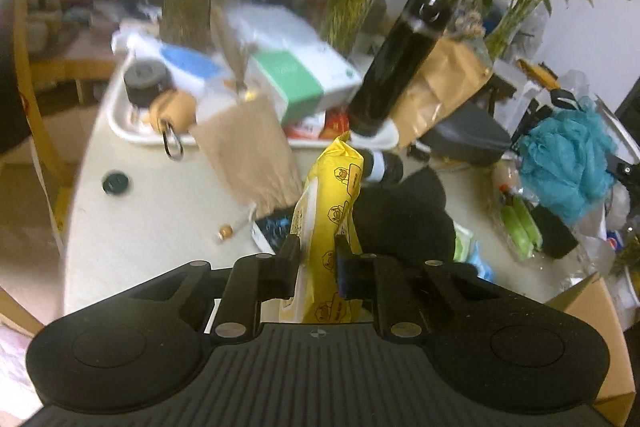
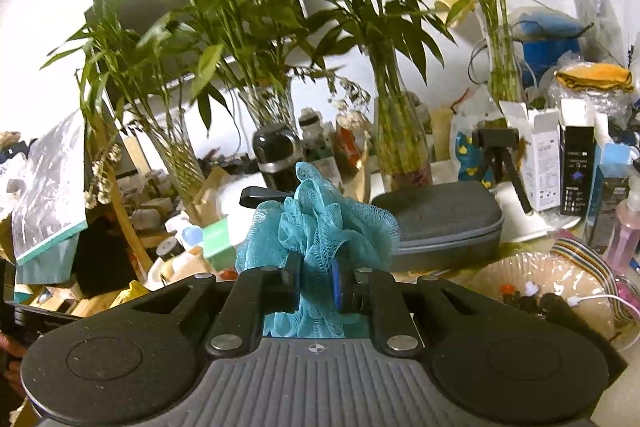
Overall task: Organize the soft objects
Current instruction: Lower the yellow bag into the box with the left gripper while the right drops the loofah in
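The left gripper (image 1: 318,255) had its fingers closed on a soft yellow duck-print packet (image 1: 332,187), lifted above the cluttered counter (image 1: 152,211). The right gripper (image 2: 316,283) was pinching a teal mesh bath sponge (image 2: 316,219). The step seemed to be carrying; next each needed a free place to go.

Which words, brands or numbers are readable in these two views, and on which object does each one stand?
No text can be read with certainty.
Yellow packet in the left hand-held gripper: duck drawings, print too blurred.
Green-and-white box: blurred.
White carton and black carton in the right wrist view: lettering too small.
Blue mesh sponge: no text.
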Available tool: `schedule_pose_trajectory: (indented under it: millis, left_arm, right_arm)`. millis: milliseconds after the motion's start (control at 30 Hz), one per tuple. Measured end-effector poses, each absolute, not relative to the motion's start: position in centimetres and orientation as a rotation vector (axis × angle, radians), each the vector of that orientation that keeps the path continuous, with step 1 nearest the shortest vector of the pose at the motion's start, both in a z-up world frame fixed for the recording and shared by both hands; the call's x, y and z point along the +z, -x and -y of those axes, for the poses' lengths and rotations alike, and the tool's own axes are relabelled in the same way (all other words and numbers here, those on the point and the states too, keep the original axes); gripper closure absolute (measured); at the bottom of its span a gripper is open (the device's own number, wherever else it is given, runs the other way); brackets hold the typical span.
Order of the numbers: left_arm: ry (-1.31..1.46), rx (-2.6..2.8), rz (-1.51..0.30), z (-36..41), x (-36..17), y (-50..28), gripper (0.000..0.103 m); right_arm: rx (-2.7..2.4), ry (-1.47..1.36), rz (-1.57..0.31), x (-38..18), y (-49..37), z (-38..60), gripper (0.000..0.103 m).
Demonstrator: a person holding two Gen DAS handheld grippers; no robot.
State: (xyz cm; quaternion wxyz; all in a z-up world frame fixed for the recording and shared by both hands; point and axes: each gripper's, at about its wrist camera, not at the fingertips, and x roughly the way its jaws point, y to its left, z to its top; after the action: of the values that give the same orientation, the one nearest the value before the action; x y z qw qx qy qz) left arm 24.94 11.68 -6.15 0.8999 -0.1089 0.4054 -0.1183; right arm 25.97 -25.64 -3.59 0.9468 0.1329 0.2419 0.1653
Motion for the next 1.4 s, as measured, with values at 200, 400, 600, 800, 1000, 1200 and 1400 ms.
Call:
schedule_pose_trajectory:
  millis: [200, 400, 600, 800, 1000, 1200, 1400]
  left_arm:
    - [0.237, -0.245, -0.7, -12.0, -1.9, -23.1, 0.086]
    - [0.214, -0.249, -0.602, -11.0, 2.9, -20.4, 0.087]
    - [0.182, -0.283, -0.544, -9.4, 6.7, -16.7, 0.087]
    - [0.156, -0.317, -0.54, -8.0, 7.9, -13.0, 0.088]
    - [0.139, -0.375, -0.574, -6.6, 7.3, -10.4, 0.09]
    - [0.124, -0.388, -0.637, -5.3, 5.0, -9.4, 0.09]
    - [0.091, -0.42, -0.672, -4.3, 3.0, -9.2, 0.091]
  right_arm:
    - [0.369, -0.296, -0.429, -1.9, -24.0, 25.6, 0.087]
    - [0.404, -0.337, -0.379, -0.4, -22.0, 25.5, 0.087]
    - [0.481, -0.322, -0.334, 2.7, -17.7, 24.3, 0.087]
    - [0.536, -0.278, -0.346, 4.1, -13.7, 23.0, 0.087]
    - [0.576, -0.254, -0.401, 3.0, -10.8, 22.1, 0.087]
    - [0.57, -0.229, -0.45, 1.2, -8.9, 21.5, 0.087]
    - [0.568, -0.238, -0.474, 0.2, -8.4, 21.4, 0.087]
